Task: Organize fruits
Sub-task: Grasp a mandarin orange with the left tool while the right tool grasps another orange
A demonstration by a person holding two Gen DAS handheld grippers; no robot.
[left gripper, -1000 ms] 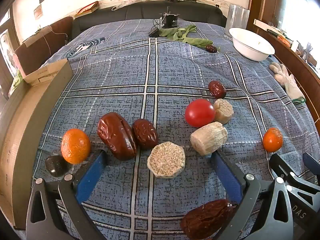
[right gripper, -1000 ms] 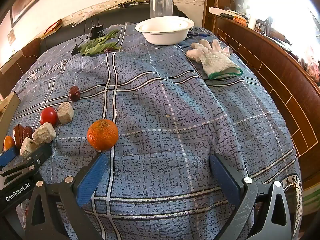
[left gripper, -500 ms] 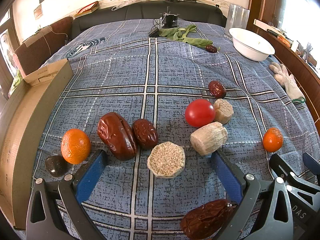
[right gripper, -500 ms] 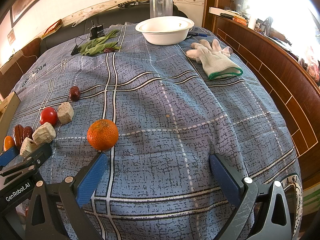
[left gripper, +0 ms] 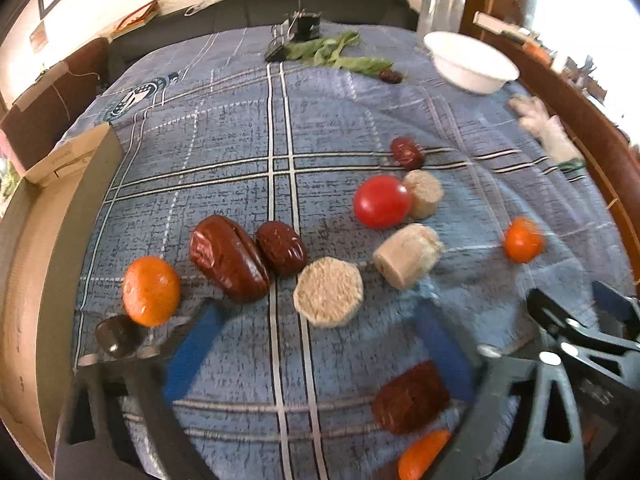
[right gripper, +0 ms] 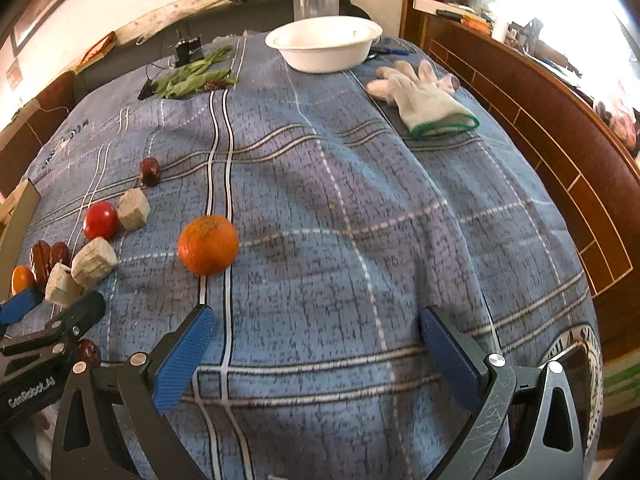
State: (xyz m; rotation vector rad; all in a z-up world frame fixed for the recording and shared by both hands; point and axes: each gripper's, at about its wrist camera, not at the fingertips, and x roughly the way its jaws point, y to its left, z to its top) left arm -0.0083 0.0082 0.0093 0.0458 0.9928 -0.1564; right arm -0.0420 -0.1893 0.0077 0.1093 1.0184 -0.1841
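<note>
Left gripper: jaws apart, nothing between them, low over the blue plaid bedspread; the view is blurred.
Right gripper: jaws apart and empty, above bare bedspread.
Tangerine: alone on the bedspread, just ahead of the right gripper's left finger.
Fruit cluster: second tangerine beside two touching red dates; tomato touching a pale cut stalk piece.
Near date: by the left gripper's right finger.
White bowl: far edge, well apart from the fruit.
White glove: right of the bowl.
</note>
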